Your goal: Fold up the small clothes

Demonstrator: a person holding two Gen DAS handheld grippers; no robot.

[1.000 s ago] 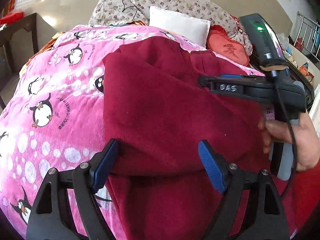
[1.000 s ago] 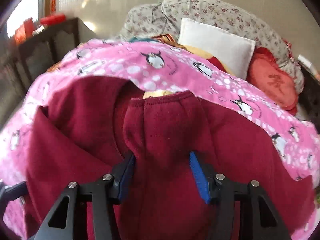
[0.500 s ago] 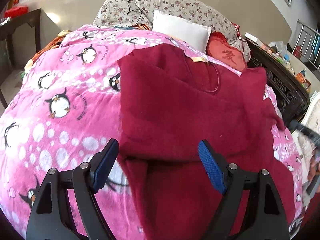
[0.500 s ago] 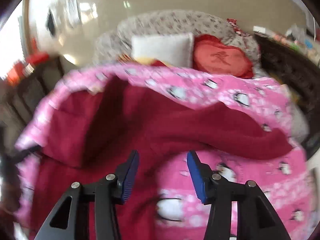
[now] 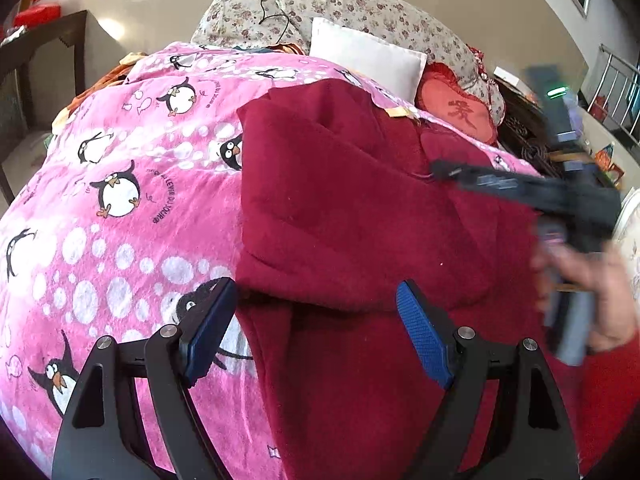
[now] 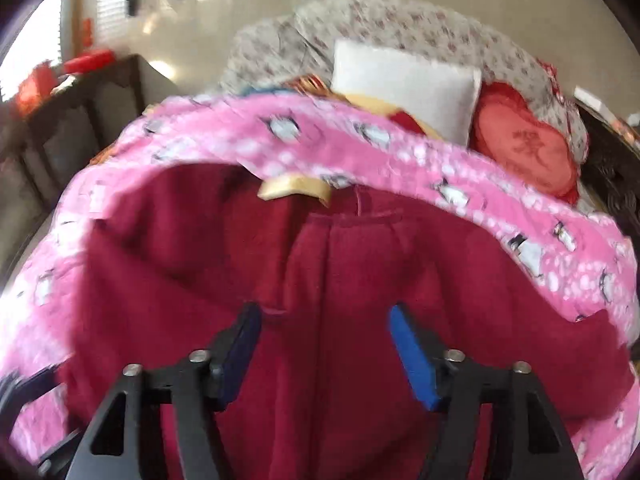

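the dark red fleece garment (image 5: 360,220) lies part-folded on the pink penguin-print blanket (image 5: 120,200). the left gripper (image 5: 316,332) is held wide, empty; the right gripper (image 6: 324,348) is closing, nothing pinched yet. a thick bunch could be grabbed, dragging the fold askew.

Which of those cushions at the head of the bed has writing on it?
The red cushion, rightmost of the three. It bears a darker red character on its face. The white pillow beside it is plain, and the floral pillows behind show only small flowers.

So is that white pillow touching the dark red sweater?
Apart. In the left wrist view a strip of pink penguin blanket shows between the white pillow and the top edge of the dark red sweater.
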